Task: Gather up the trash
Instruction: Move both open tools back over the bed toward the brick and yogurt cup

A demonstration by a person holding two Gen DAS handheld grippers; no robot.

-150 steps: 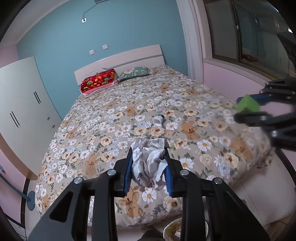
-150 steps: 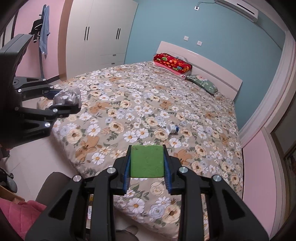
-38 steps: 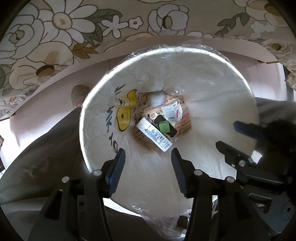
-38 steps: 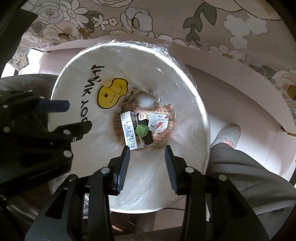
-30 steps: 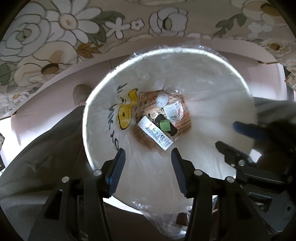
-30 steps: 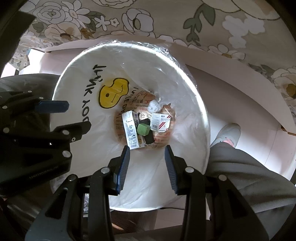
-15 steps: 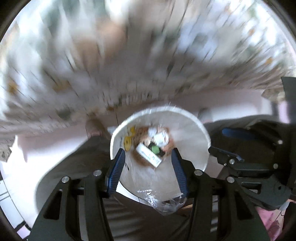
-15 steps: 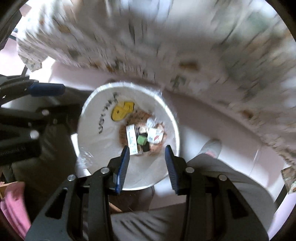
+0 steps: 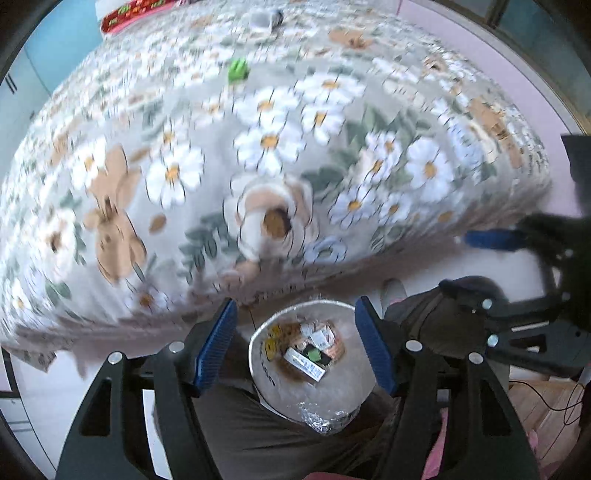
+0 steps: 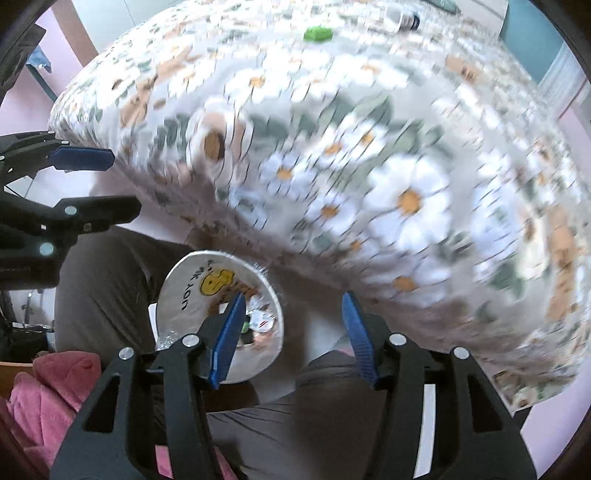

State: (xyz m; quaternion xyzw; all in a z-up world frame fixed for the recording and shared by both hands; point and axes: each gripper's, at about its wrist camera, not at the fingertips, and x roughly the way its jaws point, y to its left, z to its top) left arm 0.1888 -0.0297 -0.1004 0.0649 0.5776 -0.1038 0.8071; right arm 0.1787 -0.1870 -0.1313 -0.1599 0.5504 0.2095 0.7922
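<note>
The white trash bin with a clear liner stands on the floor by the bed, far below both grippers. Wrappers, a carton and a small green block lie inside. My left gripper hangs high over it, jaws opening, nothing between them. My right gripper is at the same height just right of the bin, jaws also opening and empty. On the bed lie a green piece and a plastic bottle; the right wrist view shows the green piece and the bottle too.
The bed with a floral cover fills the upper part of both views. A person's grey-trousered legs flank the bin, with a shoe near it. A pink cloth lies at the lower left.
Both grippers have risen well above the bin, which now looks small, and the bed top has come into view. Both pairs of jaws stand wider than a second ago.
</note>
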